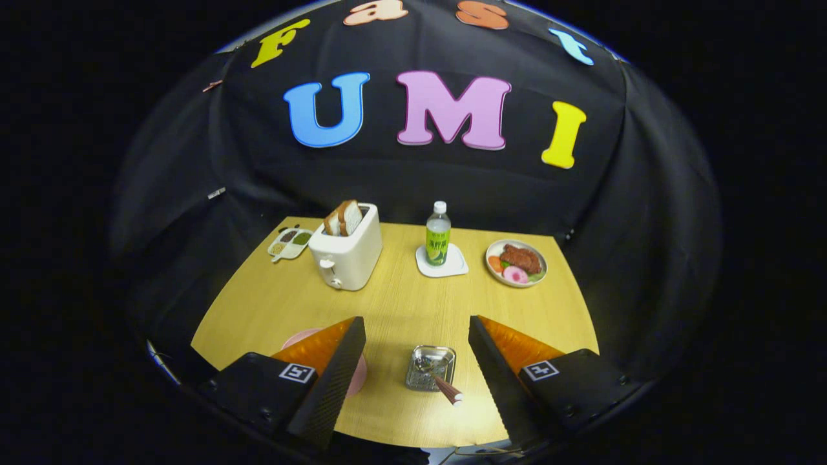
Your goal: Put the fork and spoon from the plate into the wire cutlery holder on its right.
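Hovering above the near edge of a wooden table, gripper spread wide, 2 fingers apart and clamping nothing. Seen between those fingers, resting on the tabletop: wire cutlery holder, with 1 brown-handled utensil leaning out of it toward the camera; fork or spoon, impossible to tell. Partly hidden behind the left finger: pink plate, its contents out of sight. Pointing forward and angled downward over the table, finger tips level with each other, holder nearer the right finger than the left. Farther back, well apart from the fingers: white toaster holding bread slices, small divided dish at its left, green-labelled bottle on a white coaster, plate of food at the right. Bare wood open between holder and the far row; black cloth closing in on 3 sides.
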